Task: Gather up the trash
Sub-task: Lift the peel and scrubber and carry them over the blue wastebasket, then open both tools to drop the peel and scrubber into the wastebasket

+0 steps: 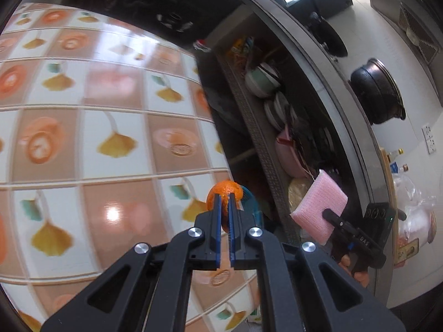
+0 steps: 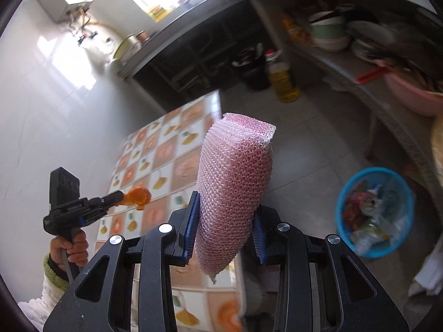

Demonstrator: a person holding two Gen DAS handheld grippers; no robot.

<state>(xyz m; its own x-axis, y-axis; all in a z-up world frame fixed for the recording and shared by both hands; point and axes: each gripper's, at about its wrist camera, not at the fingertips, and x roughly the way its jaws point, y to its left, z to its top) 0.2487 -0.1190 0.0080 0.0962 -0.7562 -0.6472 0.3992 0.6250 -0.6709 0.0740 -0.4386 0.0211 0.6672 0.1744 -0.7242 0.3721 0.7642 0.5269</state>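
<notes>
My left gripper (image 1: 225,202) is shut on a piece of orange peel (image 1: 225,189) and holds it in the air past the edge of the patterned tablecloth (image 1: 97,124). From the right wrist view the same left gripper (image 2: 121,195) shows with the orange peel (image 2: 138,196) over the table, a hand on its grip. My right gripper (image 2: 225,207) is shut on a pink mesh sponge (image 2: 235,182), its blue pads pressing both sides. The pink sponge (image 1: 318,204) also appears at the right of the left wrist view. A blue trash bin (image 2: 373,210) with wrappers stands on the floor at the lower right.
A kitchen counter edge (image 1: 346,110) curves past, with a shelf of bowls (image 2: 329,36) and a pink basin (image 2: 415,94) under it. A yellow oil bottle (image 2: 285,83) stands on the grey floor. A black pot (image 1: 376,91) sits on the counter.
</notes>
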